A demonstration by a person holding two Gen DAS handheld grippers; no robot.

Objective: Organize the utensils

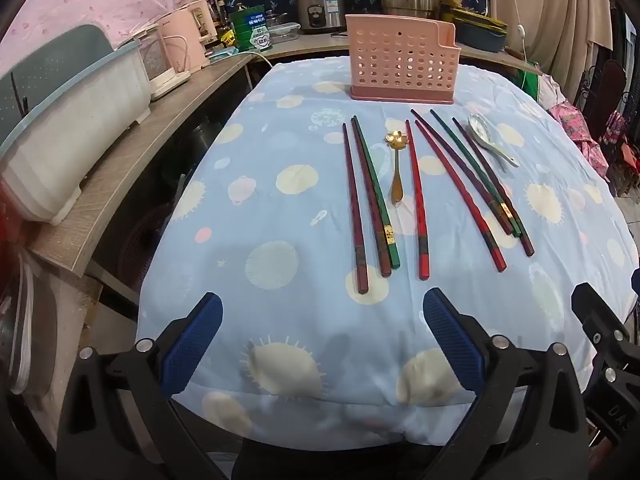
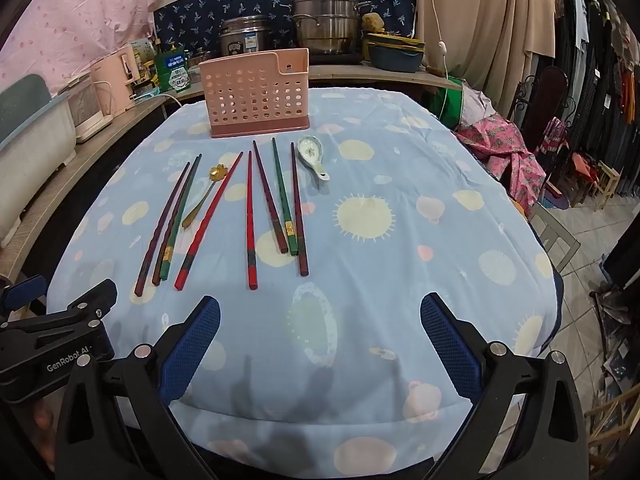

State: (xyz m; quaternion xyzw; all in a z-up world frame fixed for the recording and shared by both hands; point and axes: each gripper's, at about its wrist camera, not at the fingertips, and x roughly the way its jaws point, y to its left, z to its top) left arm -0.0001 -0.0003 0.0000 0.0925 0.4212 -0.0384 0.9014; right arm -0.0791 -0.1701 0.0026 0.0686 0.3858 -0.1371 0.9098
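Observation:
Several red, dark red and green chopsticks (image 1: 420, 200) (image 2: 250, 220) lie side by side on the blue patterned tablecloth (image 1: 280, 320) (image 2: 400, 280). Among them rests a gold flower-shaped spoon (image 1: 396, 168) (image 2: 204, 196), and a white ceramic spoon (image 1: 490, 140) (image 2: 314, 156) lies at their right. Behind them stands an empty pink perforated utensil holder (image 1: 400, 64) (image 2: 256, 92). My left gripper (image 1: 320, 312) hovers open over the near edge, short of the chopstick ends. My right gripper (image 2: 320, 312) is open too, nothing between its blue pads.
A wooden shelf (image 1: 120, 160) along the left carries a white bin (image 1: 72, 128) and a pink appliance (image 1: 180, 48). Steel pots (image 2: 324, 20) and a rice cooker (image 2: 244, 40) stand behind the table. Clothes and a chair (image 2: 552, 240) crowd the right side.

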